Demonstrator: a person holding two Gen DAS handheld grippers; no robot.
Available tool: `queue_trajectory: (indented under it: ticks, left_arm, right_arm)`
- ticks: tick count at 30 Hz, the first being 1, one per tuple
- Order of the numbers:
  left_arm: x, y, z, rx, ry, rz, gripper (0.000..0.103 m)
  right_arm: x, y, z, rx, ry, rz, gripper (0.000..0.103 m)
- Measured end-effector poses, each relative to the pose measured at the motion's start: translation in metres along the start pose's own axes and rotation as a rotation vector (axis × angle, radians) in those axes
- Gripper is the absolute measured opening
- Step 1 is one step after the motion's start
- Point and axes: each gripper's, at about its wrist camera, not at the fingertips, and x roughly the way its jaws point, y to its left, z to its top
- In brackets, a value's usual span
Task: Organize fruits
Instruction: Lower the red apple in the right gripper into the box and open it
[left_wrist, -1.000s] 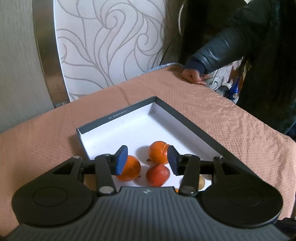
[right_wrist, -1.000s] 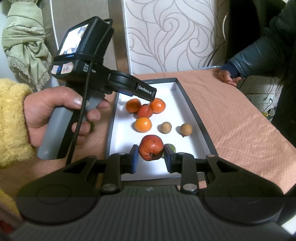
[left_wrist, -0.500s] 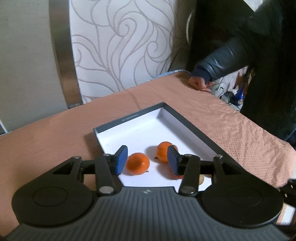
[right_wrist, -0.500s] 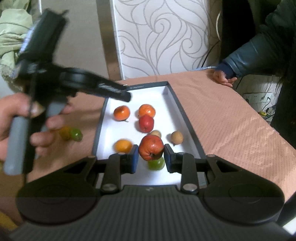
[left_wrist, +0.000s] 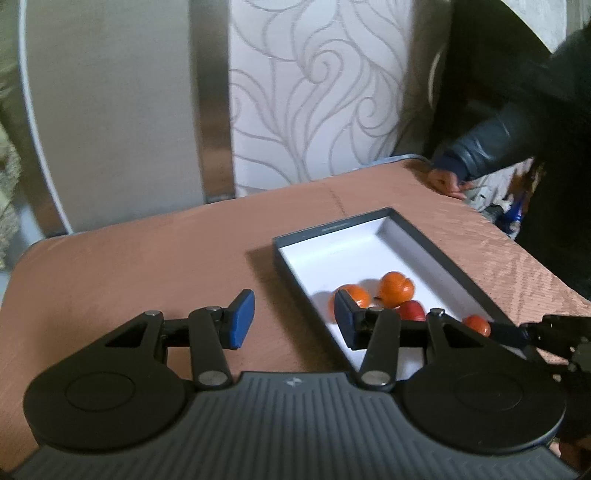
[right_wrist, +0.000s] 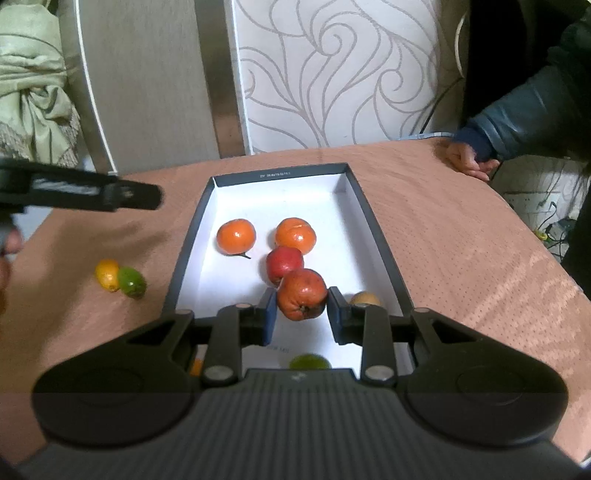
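My right gripper (right_wrist: 302, 314) pinches a red apple (right_wrist: 302, 294) above the near end of the box (right_wrist: 373, 218), low centre of frame. My left gripper (left_wrist: 293, 319) is spread and empty over the tablecloth (left_wrist: 147, 251). I'm mid-placement; next I'd lower the apple onto bare white floor, then release.

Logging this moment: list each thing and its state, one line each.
Left hand-held gripper: open, holding nothing, over the cloth.
Right hand-held gripper: shut on big red fruit.
Box: lidless, fruit inside.
Two oranges: in box.
Small red fruit: in box.
Yellow fruit: on cloth, outside box.
Green fruit: beside it.
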Motion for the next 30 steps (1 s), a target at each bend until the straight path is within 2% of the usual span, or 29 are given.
queue_trajectory:
  ticks: [8, 13, 14, 16, 17, 30]
  left_arm:
    - [-0.012, 0.021, -0.015, -0.039, 0.011, 0.047, 0.054]
    - [-0.016, 0.028, -0.022, -0.046, 0.019, 0.060, 0.054]
    - [-0.016, 0.029, -0.023, -0.048, 0.020, 0.060, 0.054]
    - [-0.017, 0.031, -0.025, -0.049, 0.024, 0.061, 0.054]
    - [-0.016, 0.032, -0.026, -0.051, 0.026, 0.062, 0.054]
    - [-0.013, 0.046, -0.036, -0.064, 0.038, 0.060, 0.054]
  right_arm:
    - [0.021, 0.002, 0.008, -0.030, 0.020, -0.007, 0.033]
    - [0.025, 0.007, 0.015, -0.059, 0.003, -0.036, 0.033]
    - [0.024, 0.008, 0.016, -0.061, -0.007, -0.038, 0.034]
    - [0.019, 0.009, 0.018, -0.068, -0.037, -0.046, 0.046]
    - [0.016, 0.010, 0.019, -0.072, -0.054, -0.055, 0.049]
    - [-0.016, 0.023, 0.019, -0.049, -0.134, -0.072, 0.050]
